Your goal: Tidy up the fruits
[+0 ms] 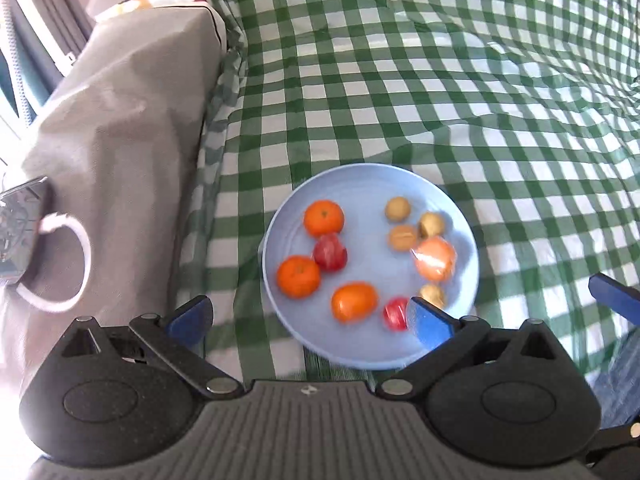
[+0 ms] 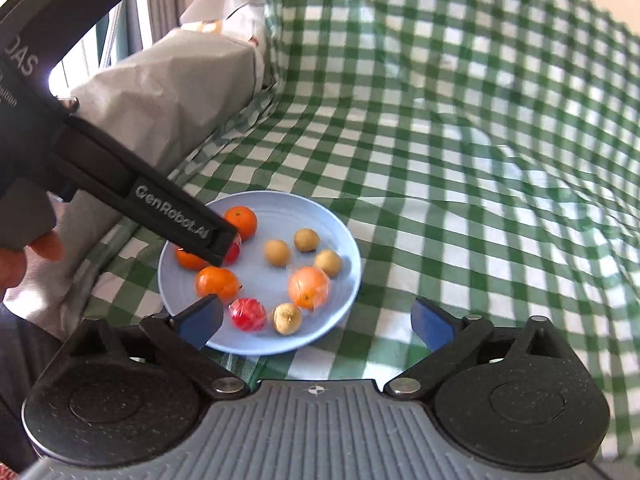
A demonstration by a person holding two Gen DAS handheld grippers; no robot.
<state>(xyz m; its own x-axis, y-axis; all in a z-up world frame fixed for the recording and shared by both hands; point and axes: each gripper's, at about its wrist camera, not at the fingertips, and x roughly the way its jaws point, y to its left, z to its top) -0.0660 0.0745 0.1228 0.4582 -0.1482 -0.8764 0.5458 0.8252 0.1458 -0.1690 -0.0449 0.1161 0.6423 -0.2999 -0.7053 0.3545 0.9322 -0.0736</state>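
Note:
A light blue plate [image 1: 372, 184] [image 2: 344, 240] sits on the green checked cloth and holds several fruits: oranges [image 1: 323, 218] [image 2: 242, 222], small red fruits [image 1: 329, 252] [image 2: 248, 314], tan longans [image 1: 397, 209] [image 2: 277, 252], and a plastic-wrapped orange [image 1: 435, 258] [image 2: 309, 287]. My left gripper [image 1: 310, 318] is open and empty above the plate's near edge; in the right wrist view its finger [image 2: 180, 220] reaches over the plate's left side. My right gripper [image 2: 316, 322] is open and empty at the plate's near right edge; one blue fingertip [image 1: 614, 296] shows in the left wrist view.
A grey fabric-covered block [image 1: 120, 128] [image 2: 172, 80] stands left of the plate, with a white ring cord [image 1: 76, 264] on it. The checked cloth [image 1: 480, 80] [image 2: 480, 140] lies wrinkled and rises at the back.

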